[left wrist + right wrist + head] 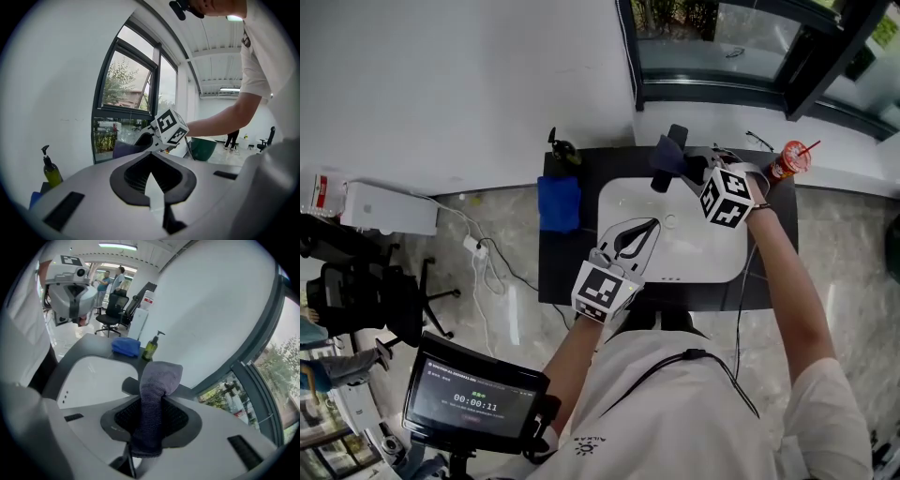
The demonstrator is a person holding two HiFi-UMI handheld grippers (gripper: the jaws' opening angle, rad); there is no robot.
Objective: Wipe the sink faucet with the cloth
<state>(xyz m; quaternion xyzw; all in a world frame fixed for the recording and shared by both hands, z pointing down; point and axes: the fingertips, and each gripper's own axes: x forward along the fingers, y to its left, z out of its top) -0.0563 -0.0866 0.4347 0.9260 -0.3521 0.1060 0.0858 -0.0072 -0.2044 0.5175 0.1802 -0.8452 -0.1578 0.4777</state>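
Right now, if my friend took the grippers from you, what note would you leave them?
Left gripper: open, empty, over the sink.
Right gripper: shut on the grey cloth, held up at the faucet; whether they touch is unclear.
Done: cloth in hand, at the faucet.
Left: wipe the faucet; how much is already wiped can't be told.
A blue cloth and a soap bottle sit on the counter beside the sink.
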